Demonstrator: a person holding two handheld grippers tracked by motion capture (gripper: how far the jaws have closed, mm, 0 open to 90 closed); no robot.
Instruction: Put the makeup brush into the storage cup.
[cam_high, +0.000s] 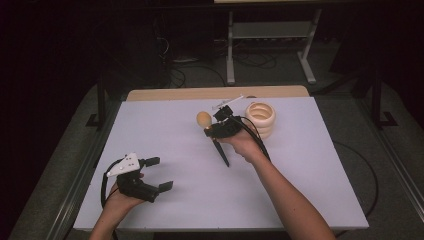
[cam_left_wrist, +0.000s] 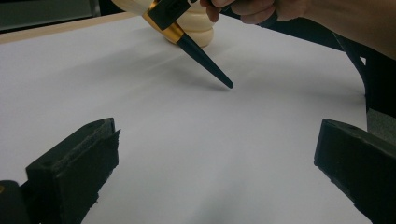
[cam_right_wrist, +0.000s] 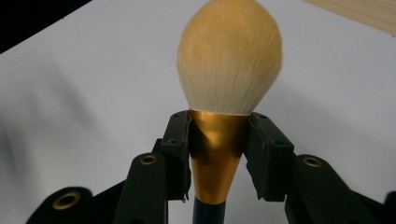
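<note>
The right gripper (cam_high: 214, 127) has its jaws pinched on the gold collar of a makeup brush (cam_right_wrist: 219, 140), just under the pale bristle head, and holds it up off the white table (cam_high: 165, 130), bristles up and away from the person, the dark pointed handle slanting down toward the person. The brush hangs near the cream ringed holder (cam_high: 260, 119) at the far right of the table, beside it rather than in it. To my eye the pick-up is done and the placing is left; the holder looks like the likely spot, though I can't be sure. The left gripper (cam_high: 156, 174) rests near the front left edge, jaws spread wide with nothing between them. I count one brush, one holder, two grippers.
</note>
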